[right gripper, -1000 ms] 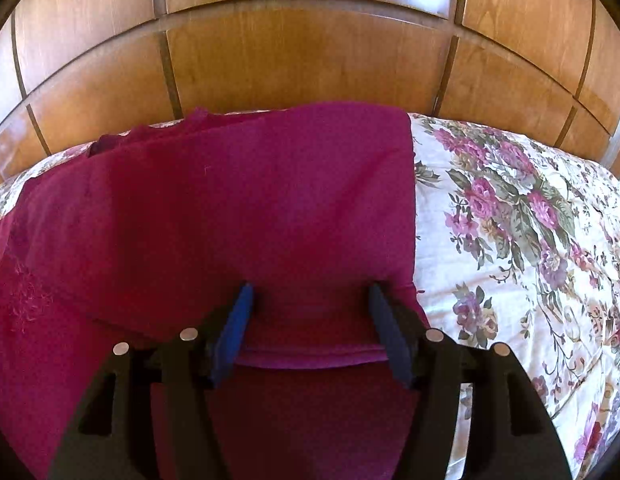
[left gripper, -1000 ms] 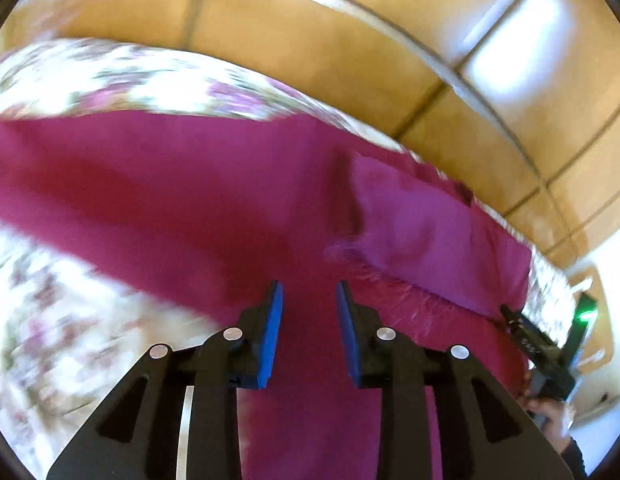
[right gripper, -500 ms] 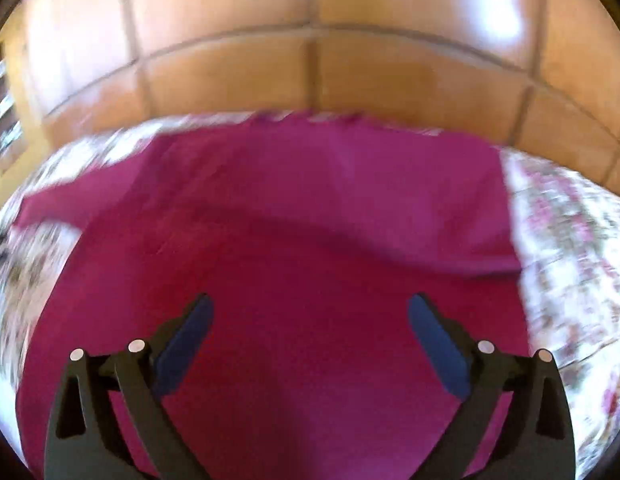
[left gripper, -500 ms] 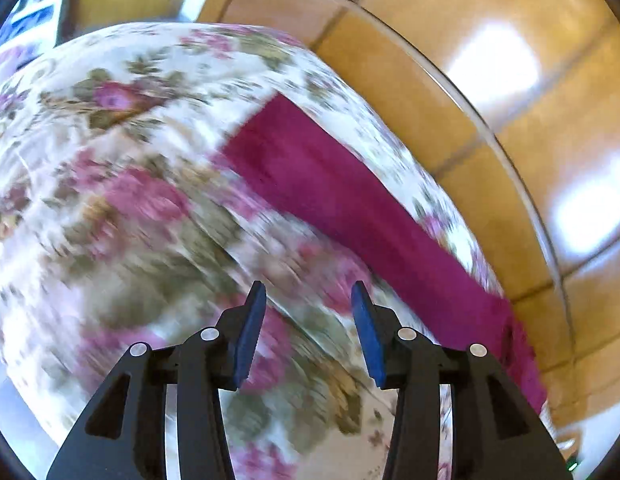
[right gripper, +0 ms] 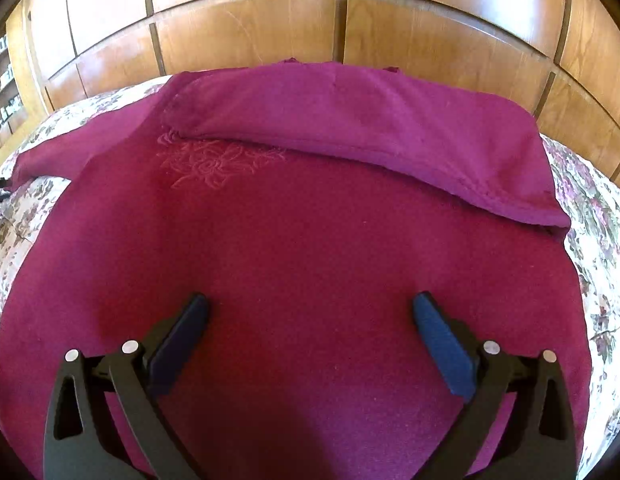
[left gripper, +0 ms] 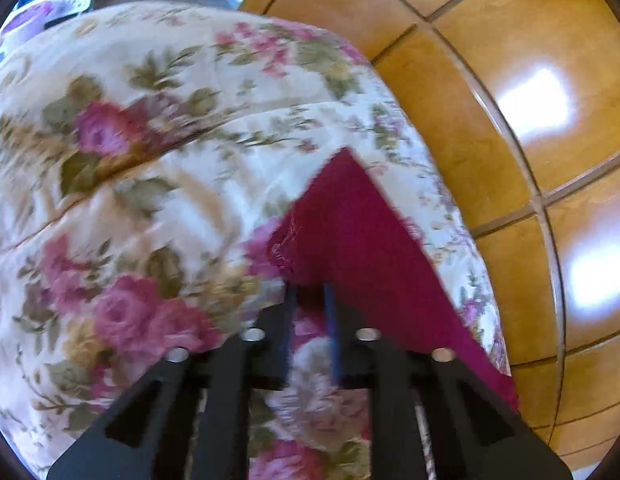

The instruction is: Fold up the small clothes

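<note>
We read this as mid-fold. In the right wrist view the magenta garment (right gripper: 294, 264) fills the centre and lower frame, spread on a floral bedspread (right gripper: 597, 264). Its right sleeve (right gripper: 389, 128) is already laid across the upper body, just beyond a tone-on-tone embroidered flower (right gripper: 214, 164). The left sleeve (right gripper: 90, 148) is not yet folded and runs out to the left edge of the frame.

Left gripper (left gripper: 310, 304): lower centre of its view. The jaws have just been closing and now stand pressed nearly together on the garment's near corner (left gripper: 306, 268), at the scalloped cuff edge (left gripper: 284, 240). We judge this a pinch on the sleeve end, though blur keeps us from seeing how much cloth sits between the pads.

Right gripper (right gripper: 310, 332): lower centre of its view. The jaws have just been opening and are spread wide over the garment body, with nothing between them.

Next move, as we judge it: lift the pinched sleeve end and carry it across the body to match the other. The grip looks shallow, so slip is the risk.

Wooden panelling (right gripper: 246, 20) backs the bed in the upper frame.
</note>
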Demonstrator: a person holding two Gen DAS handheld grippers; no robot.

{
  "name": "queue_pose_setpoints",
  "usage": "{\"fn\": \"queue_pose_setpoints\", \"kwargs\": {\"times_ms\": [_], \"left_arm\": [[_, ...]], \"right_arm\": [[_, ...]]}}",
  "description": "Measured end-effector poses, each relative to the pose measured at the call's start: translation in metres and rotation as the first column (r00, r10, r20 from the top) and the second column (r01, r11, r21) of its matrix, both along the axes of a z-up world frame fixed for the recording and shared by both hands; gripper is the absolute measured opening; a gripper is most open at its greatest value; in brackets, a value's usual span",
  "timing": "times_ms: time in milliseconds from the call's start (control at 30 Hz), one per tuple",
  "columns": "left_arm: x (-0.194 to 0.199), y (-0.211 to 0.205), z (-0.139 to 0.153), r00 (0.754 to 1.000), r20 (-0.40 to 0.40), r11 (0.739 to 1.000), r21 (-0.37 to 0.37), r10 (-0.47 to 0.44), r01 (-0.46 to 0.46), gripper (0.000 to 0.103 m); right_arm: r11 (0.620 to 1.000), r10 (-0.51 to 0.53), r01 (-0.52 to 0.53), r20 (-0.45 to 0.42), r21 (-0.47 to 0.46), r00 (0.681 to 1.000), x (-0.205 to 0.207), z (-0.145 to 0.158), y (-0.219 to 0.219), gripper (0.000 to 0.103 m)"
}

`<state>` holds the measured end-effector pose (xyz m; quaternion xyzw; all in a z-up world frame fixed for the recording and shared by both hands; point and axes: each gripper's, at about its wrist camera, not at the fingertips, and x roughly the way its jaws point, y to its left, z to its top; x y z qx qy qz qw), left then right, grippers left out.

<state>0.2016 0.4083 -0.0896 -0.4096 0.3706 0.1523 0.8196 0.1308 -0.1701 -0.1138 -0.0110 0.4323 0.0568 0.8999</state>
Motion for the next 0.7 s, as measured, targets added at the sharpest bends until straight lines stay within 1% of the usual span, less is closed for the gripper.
{"fn": "queue_pose_setpoints", "kwargs": {"times_ms": [67,100,133,167,200,233,267,300,333,367,400,433,467,500,567,633,667,700], "left_arm": [[0.006,-0.015,0.017,0.997,0.062,0.999,0.024,-0.047,0.046,0.008],[0.008,-0.032,0.034,0.988,0.113,0.994,0.049,-0.104,0.099,0.008],[0.008,-0.044,0.045,0.980,0.141,0.988,0.071,-0.144,0.135,0.008],[0.008,-0.066,0.062,0.961,0.179,0.975,0.111,-0.211,0.194,0.008],[0.007,-0.090,0.077,0.936,0.211,0.955,0.155,-0.281,0.251,0.008],[0.006,-0.109,0.087,0.916,0.230,0.939,0.186,-0.328,0.290,0.007],[0.004,-0.135,0.098,0.883,0.256,0.914,0.217,-0.393,0.344,0.001],[0.004,-0.153,0.104,0.858,0.272,0.895,0.233,-0.437,0.382,0.001],[0.003,-0.181,0.111,0.820,0.287,0.865,0.253,-0.495,0.433,0.001],[0.002,-0.207,0.114,0.789,0.290,0.837,0.272,-0.542,0.475,0.001],[0.003,-0.239,0.114,0.746,0.286,0.796,0.297,-0.601,0.528,0.001],[0.004,-0.260,0.113,0.721,0.277,0.769,0.314,-0.635,0.557,0.001],[0.005,-0.286,0.108,0.688,0.259,0.732,0.330,-0.678,0.596,0.001],[0.007,-0.311,0.100,0.657,0.241,0.697,0.324,-0.715,0.639,0.001],[0.009,-0.344,0.084,0.619,0.215,0.655,0.294,-0.755,0.696,0.001],[0.005,-0.377,0.069,0.577,0.171,0.601,0.287,-0.799,0.746,0.001],[0.000,-0.388,0.062,0.574,0.142,0.588,0.291,-0.806,0.755,0.001],[-0.007,-0.393,0.056,0.567,0.139,0.581,0.272,-0.812,0.767,0.001]], "right_arm": [[1.000,0.000,0.000,0.003,-0.006,1.000,-0.003,-0.002,0.003,0.101],[1.000,-0.001,0.001,0.006,-0.009,1.000,-0.003,-0.002,0.004,0.101],[1.000,-0.001,0.001,0.007,-0.012,1.000,-0.004,-0.001,0.003,0.101],[1.000,-0.002,0.002,0.008,-0.015,1.000,-0.004,-0.001,0.003,0.101],[1.000,-0.002,0.002,0.009,-0.015,1.000,-0.004,-0.001,0.003,0.101],[1.000,-0.002,0.002,0.009,-0.013,1.000,-0.004,-0.001,0.002,0.101],[1.000,-0.001,0.001,0.010,-0.011,1.000,-0.004,-0.001,0.002,0.101],[1.000,-0.002,0.002,0.011,-0.009,1.000,-0.006,-0.002,0.001,0.101],[1.000,-0.002,0.002,0.011,-0.007,1.000,-0.006,-0.002,0.001,0.101],[1.000,-0.002,0.002,0.012,-0.004,1.000,-0.006,-0.002,0.001,0.101],[1.000,-0.002,0.002,0.013,-0.002,1.000,-0.005,-0.001,0.000,0.101],[1.000,-0.002,0.002,0.014,0.000,1.000,-0.006,-0.001,0.000,0.101],[1.000,-0.002,0.002,0.015,0.005,1.000,-0.007,-0.001,-0.001,0.101],[1.000,-0.002,0.002,0.016,0.009,1.000,-0.007,-0.001,-0.002,0.101],[1.000,-0.002,0.001,0.018,0.017,1.000,-0.007,-0.001,-0.003,0.101],[1.000,-0.002,0.001,0.019,0.022,1.000,-0.006,-0.001,-0.002,0.101],[1.000,-0.001,0.001,0.020,0.029,1.000,-0.007,-0.001,-0.003,0.101],[0.999,-0.002,0.001,0.019,0.033,1.000,-0.006,-0.001,-0.004,0.101]]}}
